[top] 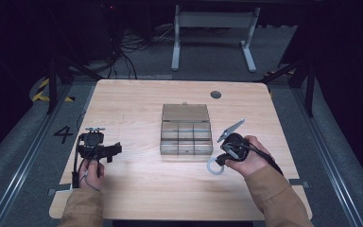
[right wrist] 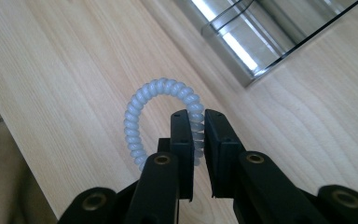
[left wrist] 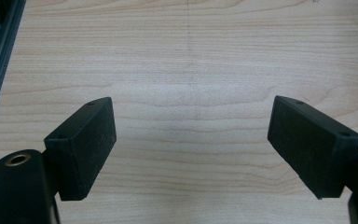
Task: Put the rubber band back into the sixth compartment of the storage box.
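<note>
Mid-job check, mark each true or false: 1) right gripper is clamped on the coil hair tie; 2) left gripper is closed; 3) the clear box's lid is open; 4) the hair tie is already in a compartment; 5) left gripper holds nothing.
1) True: the right gripper pinches the pale spiral hair tie.
2) False: the left gripper has its jaws wide apart.
3) True: the clear compartment box has its lid folded back.
4) False: the tie hangs from the right gripper, outside the box.
5) True: bare table lies between its jaws.
</note>
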Tool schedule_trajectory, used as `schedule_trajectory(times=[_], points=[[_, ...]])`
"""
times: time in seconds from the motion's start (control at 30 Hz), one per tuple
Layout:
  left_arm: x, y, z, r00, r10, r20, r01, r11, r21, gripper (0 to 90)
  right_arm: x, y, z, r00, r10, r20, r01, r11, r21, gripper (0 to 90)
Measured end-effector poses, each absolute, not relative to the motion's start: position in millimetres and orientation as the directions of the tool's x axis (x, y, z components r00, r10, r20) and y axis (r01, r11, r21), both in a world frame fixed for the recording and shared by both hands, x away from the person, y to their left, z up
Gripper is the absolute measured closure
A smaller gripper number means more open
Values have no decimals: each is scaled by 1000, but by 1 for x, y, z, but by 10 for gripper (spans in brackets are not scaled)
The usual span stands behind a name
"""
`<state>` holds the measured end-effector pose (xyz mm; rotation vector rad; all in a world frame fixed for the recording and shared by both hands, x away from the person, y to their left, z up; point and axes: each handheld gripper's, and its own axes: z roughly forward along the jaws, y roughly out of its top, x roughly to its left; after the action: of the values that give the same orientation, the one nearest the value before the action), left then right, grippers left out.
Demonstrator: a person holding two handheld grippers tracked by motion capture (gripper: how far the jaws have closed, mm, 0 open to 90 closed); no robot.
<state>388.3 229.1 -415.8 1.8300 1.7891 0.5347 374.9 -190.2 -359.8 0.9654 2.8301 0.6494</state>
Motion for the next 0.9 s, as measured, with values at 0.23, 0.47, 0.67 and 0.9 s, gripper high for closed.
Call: schedule_trajectory(times=[0.23,0.47,0.67,0.9], points=[[388,229,-416,50,996,-78,790,9,612,160,383,-189,-346,-797,602,53,560,703,439,833],[389,230,-416,43,996,-81,789,16,614,160,393,-182,-335,-816,577,27,527,725,444,832],[389,230,-416,43,996,-83,788,17,615,160,403,-177,-327,-815,579,12,521,725,451,832],[388,230,-416,47,996,-80,788,12,615,160,417,-174,-323,-805,593,6,528,711,464,832]])
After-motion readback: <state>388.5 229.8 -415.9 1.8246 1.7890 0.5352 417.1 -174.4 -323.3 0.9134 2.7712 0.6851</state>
